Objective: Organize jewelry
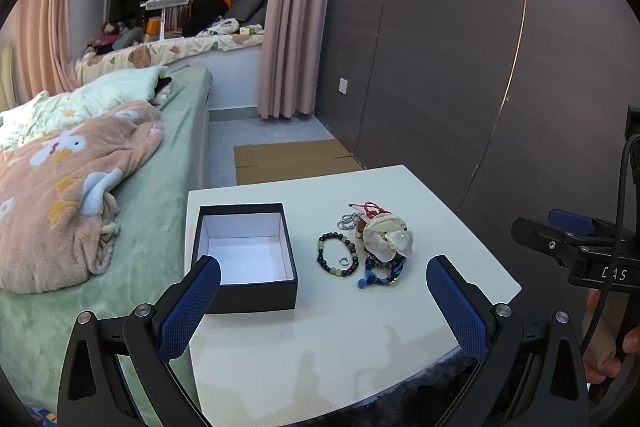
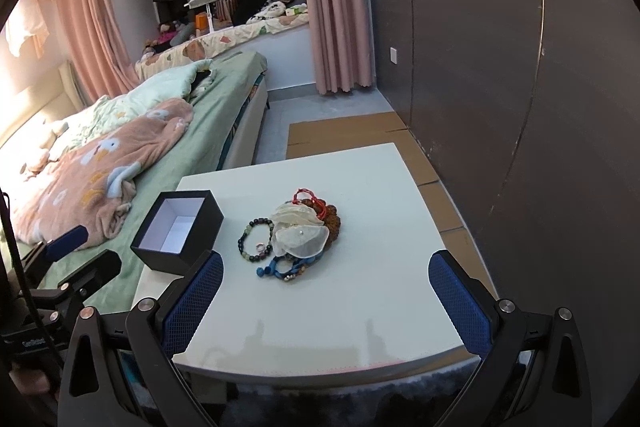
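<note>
We see the jewelry heaped in a small pile on the white tabletop, just right of the open black box, which stands empty. The bead bracelet should be light, hard and floppy, likely to slide on the smooth top, so we would pinch one side of its loop. The white fabric flower looks soft and crushable. Our left gripper and right gripper hover near the tabletop's front edge, fingers wide apart, holding nothing.

We count one black box, one white table, one round bead bracelet, one tiny ring, one blue band and one white cloth flower.
</note>
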Tool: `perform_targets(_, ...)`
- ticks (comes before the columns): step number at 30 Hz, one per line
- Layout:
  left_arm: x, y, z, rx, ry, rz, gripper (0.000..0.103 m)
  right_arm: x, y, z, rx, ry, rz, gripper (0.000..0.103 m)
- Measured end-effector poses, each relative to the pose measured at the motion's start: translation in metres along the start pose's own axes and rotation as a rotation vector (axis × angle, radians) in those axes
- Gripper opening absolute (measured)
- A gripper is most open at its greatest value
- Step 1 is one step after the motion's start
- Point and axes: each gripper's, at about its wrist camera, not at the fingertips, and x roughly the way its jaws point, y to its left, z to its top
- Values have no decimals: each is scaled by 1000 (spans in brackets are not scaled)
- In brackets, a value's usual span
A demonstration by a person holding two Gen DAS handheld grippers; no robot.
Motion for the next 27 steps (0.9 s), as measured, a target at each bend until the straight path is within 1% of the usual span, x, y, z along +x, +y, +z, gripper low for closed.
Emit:
perform_targets(20,4,0,-4,-1,11,6,103,-3,0,1,-6,15,3,103)
perform_targets(27,9,4,-3,-45,27,3,103,-5,-3,2,3,12,7,103)
